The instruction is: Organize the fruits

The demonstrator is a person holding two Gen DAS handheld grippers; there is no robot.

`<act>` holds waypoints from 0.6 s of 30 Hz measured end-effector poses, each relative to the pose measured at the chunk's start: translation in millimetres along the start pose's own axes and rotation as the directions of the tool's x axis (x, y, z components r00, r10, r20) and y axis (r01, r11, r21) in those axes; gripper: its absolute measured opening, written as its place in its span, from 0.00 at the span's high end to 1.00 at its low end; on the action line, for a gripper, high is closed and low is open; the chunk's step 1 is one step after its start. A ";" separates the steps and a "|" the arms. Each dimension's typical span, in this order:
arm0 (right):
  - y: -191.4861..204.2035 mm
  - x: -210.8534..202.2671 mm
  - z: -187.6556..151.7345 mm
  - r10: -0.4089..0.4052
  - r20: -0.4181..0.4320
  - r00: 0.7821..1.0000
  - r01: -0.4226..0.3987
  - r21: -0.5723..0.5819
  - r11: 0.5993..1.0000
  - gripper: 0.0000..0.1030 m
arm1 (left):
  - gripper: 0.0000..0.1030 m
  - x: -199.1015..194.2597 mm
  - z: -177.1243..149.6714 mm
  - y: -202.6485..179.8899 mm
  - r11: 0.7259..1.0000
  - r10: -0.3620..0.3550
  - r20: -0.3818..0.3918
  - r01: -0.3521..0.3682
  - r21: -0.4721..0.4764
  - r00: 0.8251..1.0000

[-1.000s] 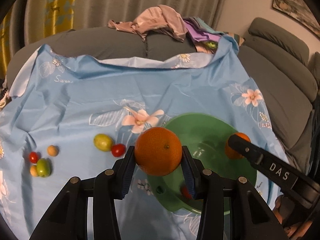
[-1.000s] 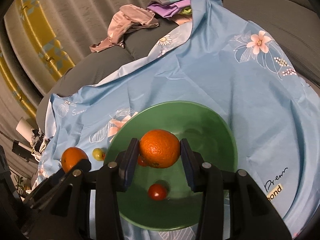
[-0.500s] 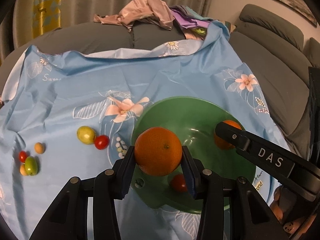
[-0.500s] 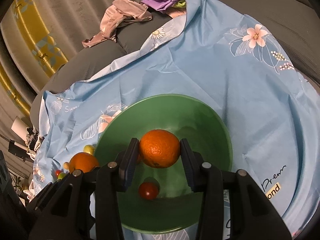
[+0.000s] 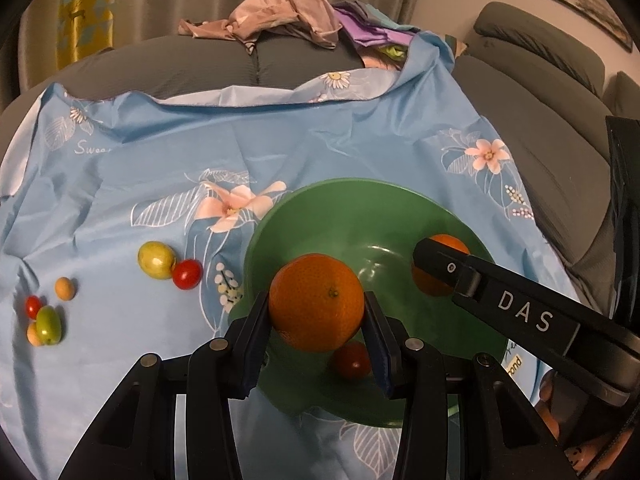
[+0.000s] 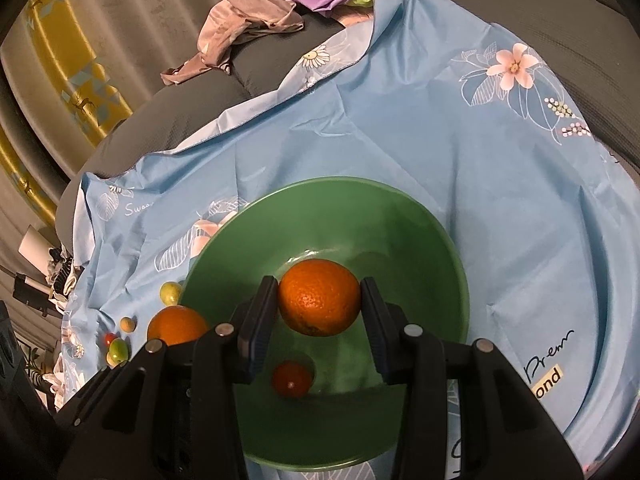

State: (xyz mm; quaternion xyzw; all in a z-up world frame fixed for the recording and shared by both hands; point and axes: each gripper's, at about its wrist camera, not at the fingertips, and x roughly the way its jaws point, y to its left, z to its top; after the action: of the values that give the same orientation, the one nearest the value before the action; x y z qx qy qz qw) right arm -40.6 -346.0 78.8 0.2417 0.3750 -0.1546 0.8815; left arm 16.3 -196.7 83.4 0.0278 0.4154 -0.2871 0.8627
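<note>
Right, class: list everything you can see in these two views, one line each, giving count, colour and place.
Oranges: two, orange, one in the left tongs, one in the right tongs, both over the bowl.
Bowl: one, green, on the cloth.
Tomato: one, red, inside the bowl.
Small fruits: six, yellow-green, red and tan, on the cloth left of the bowl.
Cloth: one, light blue, floral, over the sofa.
Sofa: grey.
Clothes: heap, pink and purple, on the sofa.
Left tongs: black, shut on an orange.
Right tongs: black, shut on an orange.
</note>
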 end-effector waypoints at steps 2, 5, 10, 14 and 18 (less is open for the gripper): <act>1.0 0.3 -0.2 -0.002 -0.001 1.000 0.002 -0.005 1.000 0.58 | 0.57 0.7 0.3 1.1 1.000 -0.006 -0.005 0.006 -0.004 1.000; 2.7 1.1 -0.4 0.001 -0.005 1.000 -0.001 -0.012 1.000 0.58 | 0.57 0.0 0.5 0.8 1.000 -0.012 -0.004 0.012 -0.006 1.000; 4.3 2.9 -2.0 -0.002 -0.012 1.000 0.001 -0.019 1.000 0.58 | 0.57 1.3 -0.7 -1.5 1.000 -0.019 -0.010 0.019 0.000 1.000; 4.0 4.4 -2.4 -0.006 -0.018 1.000 0.006 -0.018 1.000 0.57 | 0.57 2.8 -2.7 -4.4 1.000 -0.022 -0.022 0.022 0.010 1.000; 3.4 6.7 -2.5 -0.011 -0.024 1.000 0.010 -0.018 1.000 0.57 | 0.57 3.1 -3.8 -7.1 0.999 -0.031 -0.029 0.032 0.017 0.999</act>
State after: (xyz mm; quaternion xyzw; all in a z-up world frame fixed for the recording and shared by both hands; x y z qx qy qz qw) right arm -36.0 -342.4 73.3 0.2336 0.3882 -0.1530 0.8782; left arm 11.5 -203.0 80.1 0.0328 0.4256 -0.3038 0.8518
